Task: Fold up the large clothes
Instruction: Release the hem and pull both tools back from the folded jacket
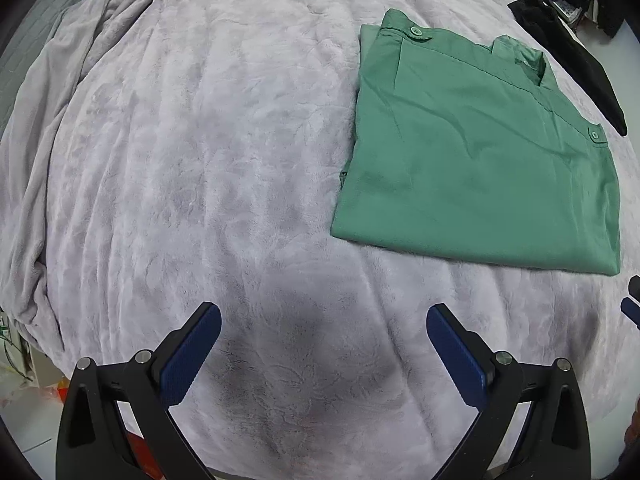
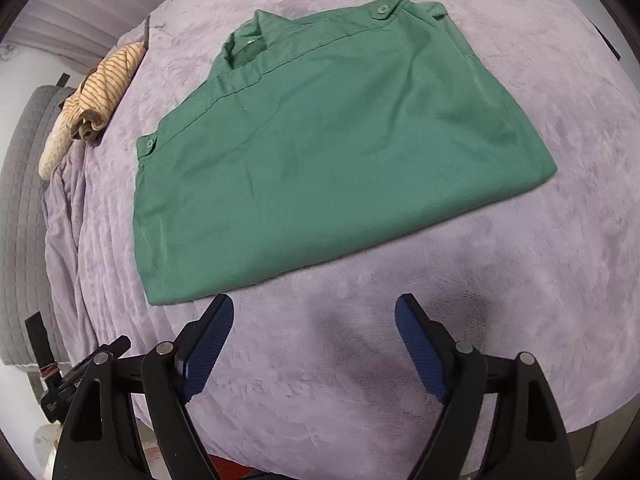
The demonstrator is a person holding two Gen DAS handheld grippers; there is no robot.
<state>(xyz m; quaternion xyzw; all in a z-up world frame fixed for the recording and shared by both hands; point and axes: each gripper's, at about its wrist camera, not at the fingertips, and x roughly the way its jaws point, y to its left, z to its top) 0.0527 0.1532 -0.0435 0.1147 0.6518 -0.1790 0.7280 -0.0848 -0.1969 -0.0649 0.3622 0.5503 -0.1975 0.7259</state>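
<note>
A green shirt [image 2: 340, 148] lies folded into a flat rectangle on the bed, on a lilac plush blanket [image 1: 200, 140]. Its collar and two buttoned shoulder tabs point toward the far edge of the bed, and the folded hem faces the near edge.

The right claw [image 2: 314, 334] hovers over bare blanket just short of the shirt's near edge, its blue-padded fingers [image 2: 212, 340] spread wide with nothing between them. The tip of one finger sits close to the shirt's near corner without touching it.

The left claw [image 1: 324, 340] is likewise released, fingers apart over empty blanket, and casts a dark shadow on the plush. From this view the shirt [image 1: 476, 152] lies ahead and off to the right, well apart from the claw.

A striped beige garment [image 2: 100, 92] is bunched near the far left edge of the bed, beside the blanket's rumpled folds. A black cloth [image 1: 572, 60] lies just past the shirt's collar end.
</note>
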